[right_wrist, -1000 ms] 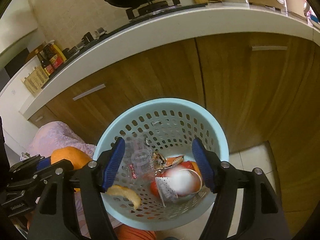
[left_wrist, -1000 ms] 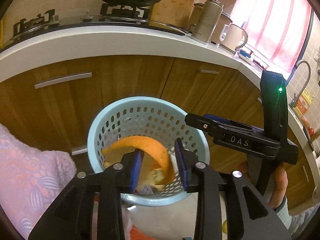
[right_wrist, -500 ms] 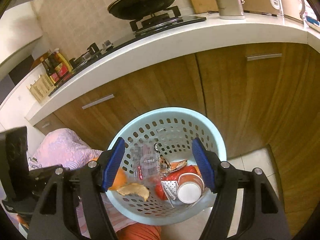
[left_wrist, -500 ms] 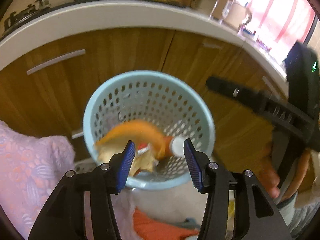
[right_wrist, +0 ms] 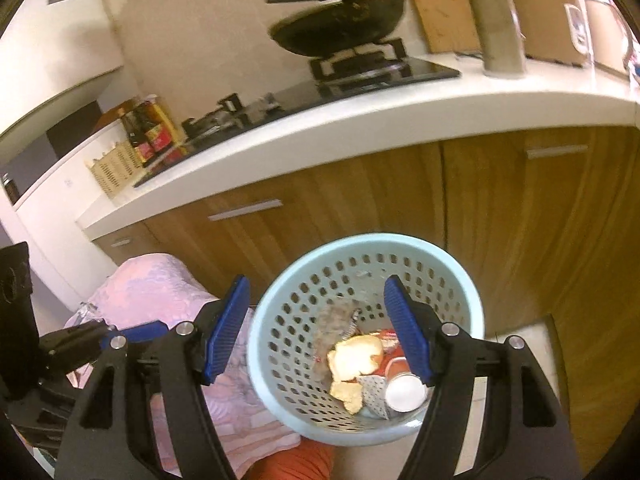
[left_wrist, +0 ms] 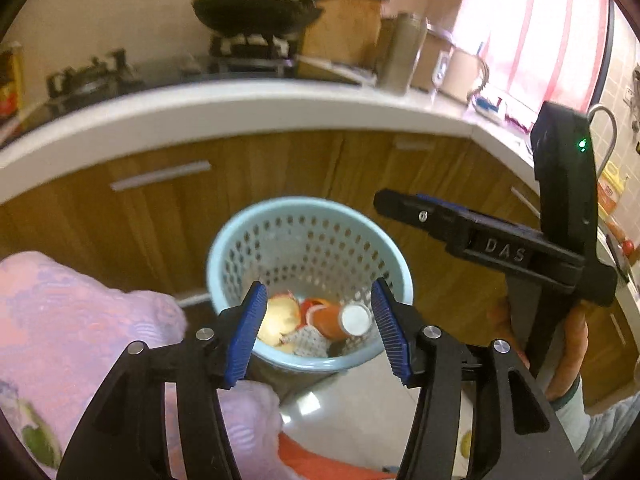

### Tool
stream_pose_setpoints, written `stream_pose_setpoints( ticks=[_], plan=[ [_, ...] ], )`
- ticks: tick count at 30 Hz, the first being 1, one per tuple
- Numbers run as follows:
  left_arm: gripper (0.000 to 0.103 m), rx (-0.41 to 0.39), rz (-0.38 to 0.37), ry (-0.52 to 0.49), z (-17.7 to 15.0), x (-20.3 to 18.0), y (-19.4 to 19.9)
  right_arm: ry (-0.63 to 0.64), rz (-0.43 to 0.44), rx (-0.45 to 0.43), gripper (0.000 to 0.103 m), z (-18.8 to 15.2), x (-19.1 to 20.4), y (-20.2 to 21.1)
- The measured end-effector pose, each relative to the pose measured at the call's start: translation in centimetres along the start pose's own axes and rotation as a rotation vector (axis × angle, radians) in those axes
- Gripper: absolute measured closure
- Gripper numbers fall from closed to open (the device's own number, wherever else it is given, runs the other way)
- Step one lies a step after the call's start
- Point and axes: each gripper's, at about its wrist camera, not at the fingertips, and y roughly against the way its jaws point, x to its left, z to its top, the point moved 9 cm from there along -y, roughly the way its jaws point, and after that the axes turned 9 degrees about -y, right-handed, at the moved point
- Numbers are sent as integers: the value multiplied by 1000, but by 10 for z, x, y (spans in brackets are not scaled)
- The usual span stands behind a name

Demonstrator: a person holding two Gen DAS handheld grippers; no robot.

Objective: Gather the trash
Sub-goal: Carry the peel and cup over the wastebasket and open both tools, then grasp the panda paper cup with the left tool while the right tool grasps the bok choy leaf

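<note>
- Your left gripper (left_wrist: pixel 316 330) has just been opening; its jaws stand apart with nothing between them, and the orange peel (left_wrist: pixel 280 318) lies below and ahead of it in the blue basket (left_wrist: pixel 308 208). That drop looks done.
- Your right gripper (right_wrist: pixel 316 330) is also apart and empty, above the same basket.
- Next, find more trash; none shows outside the basket here.

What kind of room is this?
Most likely a home kitchen: a black wok sits on a black gas stove, set in a white countertop over brown wooden cabinets.
</note>
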Motion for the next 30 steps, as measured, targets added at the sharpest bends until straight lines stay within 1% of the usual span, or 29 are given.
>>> stream_pose_setpoints(
  ticks=[2,5,7,8,10,11,14,15,17,18,20,22,23,25,26,28,30],
  plan=[
    [50,-25,35,10,-1,4,16,24,13,-4,37,-1,15,3],
    [45,-94,106,43,-5,18,58,75,66,-1,37,-6,49,7],
    [41,-129,159,63,-12,29,81,117,104,10,37,-13,76,6],
    [40,-144,192,71,-16,36,94,151,123,19,37,-19,94,5],
    [39,-174,273,99,-26,50,126,199,146,32,37,-30,121,1],
    [39,-187,324,120,-35,59,144,229,168,46,37,-39,140,-2],
    [38,-208,422,165,-56,79,183,286,220,76,37,-60,180,-10],
    [38,-206,492,194,-71,91,202,309,248,84,37,-69,196,-13],
    [35,-198,590,221,-92,106,224,357,335,92,37,-89,228,-20],
    [33,-191,652,245,-109,115,239,380,349,100,37,-99,239,-25],
    [31,-169,746,299,-141,132,263,418,360,133,37,-119,259,-37],
    [31,-158,772,353,-163,146,280,433,397,166,37,-135,276,-43],
    [31,-153,782,399,-179,155,288,441,417,186,37,-145,286,-47],
    [31,-155,790,463,-198,169,298,456,420,204,38,-157,296,-53],
    [31,-168,784,510,-210,177,304,466,417,214,38,-163,301,-57],
    [31,-183,768,572,-225,190,309,480,408,235,38,-173,314,-66],
    [31,-200,742,648,-242,207,312,491,394,250,41,-180,323,-74]
  ],
)
